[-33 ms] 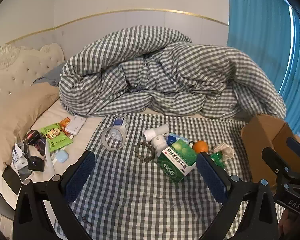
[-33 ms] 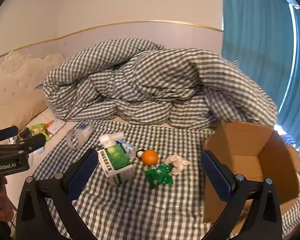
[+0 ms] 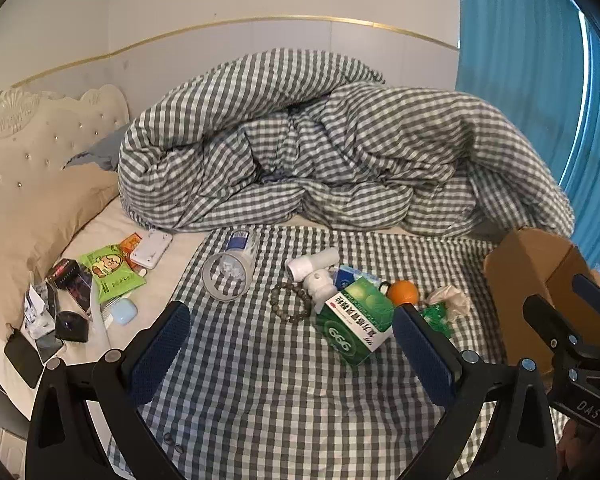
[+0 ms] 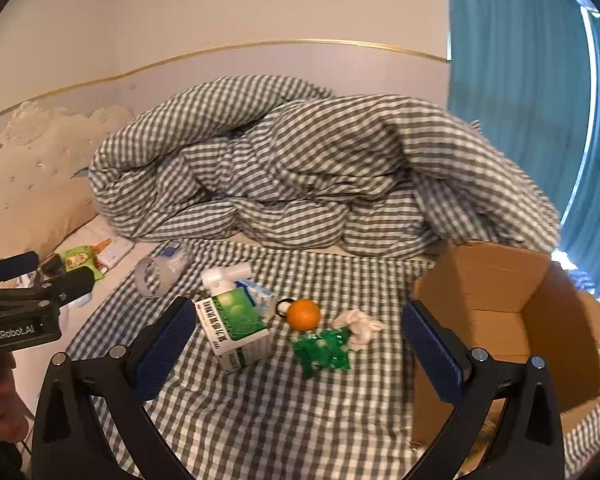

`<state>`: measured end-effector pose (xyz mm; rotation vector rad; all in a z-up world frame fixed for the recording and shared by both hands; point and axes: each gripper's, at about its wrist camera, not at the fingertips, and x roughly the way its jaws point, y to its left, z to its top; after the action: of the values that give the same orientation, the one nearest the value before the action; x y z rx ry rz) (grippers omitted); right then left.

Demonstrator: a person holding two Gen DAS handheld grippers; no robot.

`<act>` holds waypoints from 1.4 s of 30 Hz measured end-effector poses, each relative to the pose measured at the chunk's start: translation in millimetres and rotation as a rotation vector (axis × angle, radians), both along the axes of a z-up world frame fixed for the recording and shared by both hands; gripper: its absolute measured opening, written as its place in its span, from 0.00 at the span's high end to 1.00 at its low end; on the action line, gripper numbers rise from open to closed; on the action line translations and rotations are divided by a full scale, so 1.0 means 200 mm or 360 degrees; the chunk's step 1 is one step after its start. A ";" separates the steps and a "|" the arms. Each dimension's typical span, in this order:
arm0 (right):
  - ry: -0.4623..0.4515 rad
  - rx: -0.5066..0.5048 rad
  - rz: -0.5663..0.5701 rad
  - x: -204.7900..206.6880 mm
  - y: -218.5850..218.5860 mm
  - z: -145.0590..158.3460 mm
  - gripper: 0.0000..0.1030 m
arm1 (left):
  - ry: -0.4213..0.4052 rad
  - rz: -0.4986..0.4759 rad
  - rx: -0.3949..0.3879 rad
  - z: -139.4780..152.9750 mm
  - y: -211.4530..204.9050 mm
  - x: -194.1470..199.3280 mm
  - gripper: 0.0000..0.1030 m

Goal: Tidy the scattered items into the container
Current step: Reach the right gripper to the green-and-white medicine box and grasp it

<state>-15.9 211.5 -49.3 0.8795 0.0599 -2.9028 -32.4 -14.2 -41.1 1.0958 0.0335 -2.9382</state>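
Observation:
On the checked sheet lie a green medicine box (image 3: 354, 320), an orange (image 3: 404, 292), two white bottles (image 3: 312, 266), a bead bracelet (image 3: 292, 302), a clear jar on its side (image 3: 230, 274), a crumpled tissue (image 3: 450, 298) and a green packet (image 3: 434, 316). An open cardboard box (image 4: 500, 280) stands at the right. My left gripper (image 3: 291, 312) hovers open in front of the pile, empty. The right gripper (image 4: 299, 314) is open too, empty, facing the orange (image 4: 303, 314) and the green packet (image 4: 324, 350), with the box beside its right finger.
A bunched checked duvet (image 3: 320, 152) fills the back of the bed. On the cream sheet at the left lie a green snack packet (image 3: 110, 272), a white device (image 3: 152, 248), a pale blue case (image 3: 124, 312), a black mouse (image 3: 72, 320) and phones. Blue curtain (image 3: 532, 80) hangs at the right.

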 end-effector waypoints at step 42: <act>-0.0477 0.0123 0.0420 -0.71 -0.41 -0.86 0.21 | -0.0313 0.0147 0.0016 -0.56 -0.29 -0.39 0.00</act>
<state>-158.2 130.1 -222.0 1.2086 0.2435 -2.5144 -111.1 -71.3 -152.4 1.3405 0.0952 -2.7393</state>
